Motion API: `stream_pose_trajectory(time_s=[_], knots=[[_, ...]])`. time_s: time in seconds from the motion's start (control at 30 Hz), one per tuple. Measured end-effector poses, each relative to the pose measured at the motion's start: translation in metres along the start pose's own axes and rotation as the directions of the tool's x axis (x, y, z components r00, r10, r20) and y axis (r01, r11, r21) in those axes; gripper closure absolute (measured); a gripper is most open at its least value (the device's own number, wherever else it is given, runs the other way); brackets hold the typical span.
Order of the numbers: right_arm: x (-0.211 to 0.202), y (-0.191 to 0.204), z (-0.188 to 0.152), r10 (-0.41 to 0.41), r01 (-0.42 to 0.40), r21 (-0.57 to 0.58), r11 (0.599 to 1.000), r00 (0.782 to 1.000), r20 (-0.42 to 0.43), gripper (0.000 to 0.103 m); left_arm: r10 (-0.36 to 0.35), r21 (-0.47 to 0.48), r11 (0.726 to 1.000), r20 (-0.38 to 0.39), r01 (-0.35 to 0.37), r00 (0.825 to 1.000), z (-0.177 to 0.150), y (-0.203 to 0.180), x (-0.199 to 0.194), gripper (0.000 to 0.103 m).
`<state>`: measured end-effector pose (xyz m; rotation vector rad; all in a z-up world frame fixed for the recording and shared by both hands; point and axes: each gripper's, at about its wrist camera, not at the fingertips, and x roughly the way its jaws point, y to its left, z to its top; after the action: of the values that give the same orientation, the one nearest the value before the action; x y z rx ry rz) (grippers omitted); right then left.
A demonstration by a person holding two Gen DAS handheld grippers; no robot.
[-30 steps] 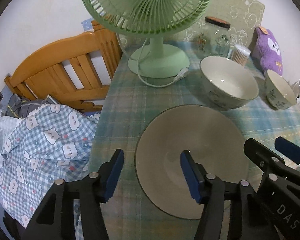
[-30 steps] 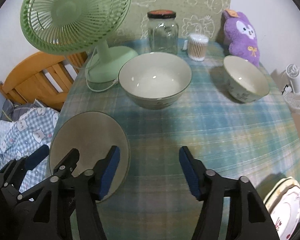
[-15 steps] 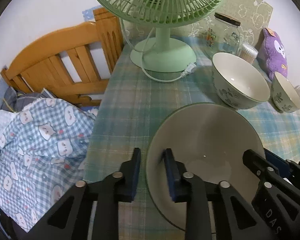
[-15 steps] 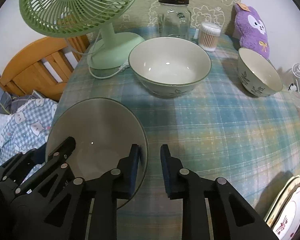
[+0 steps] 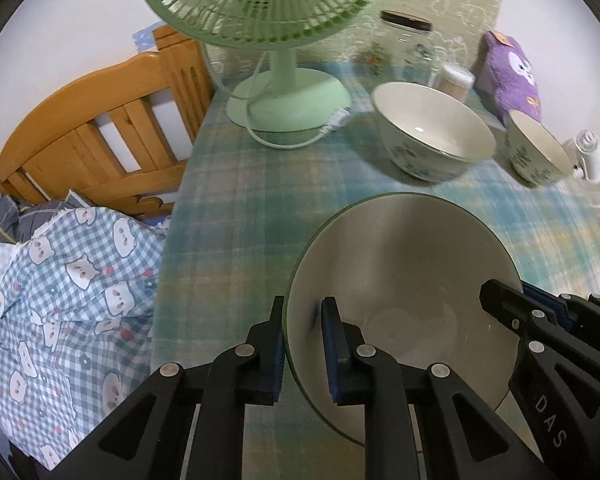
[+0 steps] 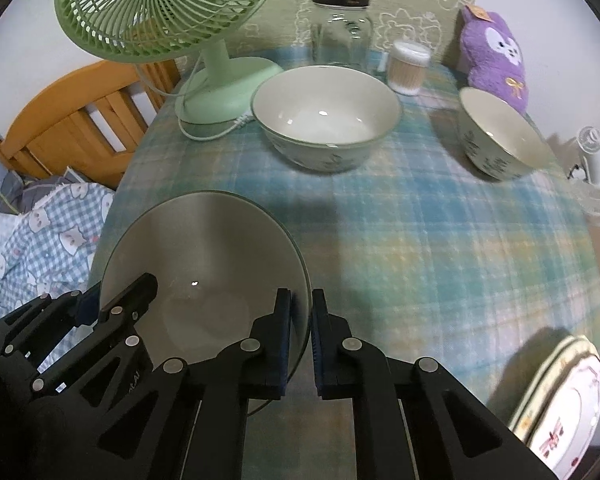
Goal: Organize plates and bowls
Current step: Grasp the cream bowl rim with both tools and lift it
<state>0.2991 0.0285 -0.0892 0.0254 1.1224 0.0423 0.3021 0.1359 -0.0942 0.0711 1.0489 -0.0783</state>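
Note:
A plain grey-green plate (image 5: pixel 412 272) (image 6: pixel 204 248) is at the near left of the table. My left gripper (image 5: pixel 300 316) is shut on its left rim, one pad under and one pad over the edge. My right gripper (image 6: pixel 302 300) is shut on the right rim in the same way. Each gripper shows in the other's view: the right gripper (image 5: pixel 540 312) and the left gripper (image 6: pixel 96 304). Behind the plate stand a large floral bowl (image 5: pixel 432 132) (image 6: pixel 326 112) and a small floral bowl (image 5: pixel 536 148) (image 6: pixel 500 136). Stacked patterned plates (image 6: pixel 560 400) lie at the near right edge.
A green desk fan (image 5: pixel 288 96) (image 6: pixel 220 92) with a loose cord stands at the back left. A glass jar (image 6: pixel 342 32), a cotton swab tub (image 6: pixel 408 66) and a purple plush (image 6: pixel 494 52) line the back. A wooden bed frame (image 5: pixel 100 132) and checked bedding (image 5: pixel 60 300) lie left of the table.
Both grippers went from wide open beside the plate to shut on its opposite rims. The plate now fills more of both views.

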Motion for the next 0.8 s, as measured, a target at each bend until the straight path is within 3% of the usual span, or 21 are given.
stream_pose_trajectory(time_s=[0.2, 0.8], knots=[[-0.019, -0.022, -0.018, -0.016, 0.016, 0.021, 1.0, 1.0, 0.001, 0.091, -0.022, 0.067, 0.998, 0.02, 0.021, 1.0, -0.016, -0.027, -0.019, 0.089], [-0.066, -0.094, -0.1, -0.046, 0.047, 0.043, 0.998, 0.999, -0.021, 0.091, -0.04, 0.084, 0.996, -0.009, 0.041, 0.999, -0.08, -0.103, -0.056, 0.089]])
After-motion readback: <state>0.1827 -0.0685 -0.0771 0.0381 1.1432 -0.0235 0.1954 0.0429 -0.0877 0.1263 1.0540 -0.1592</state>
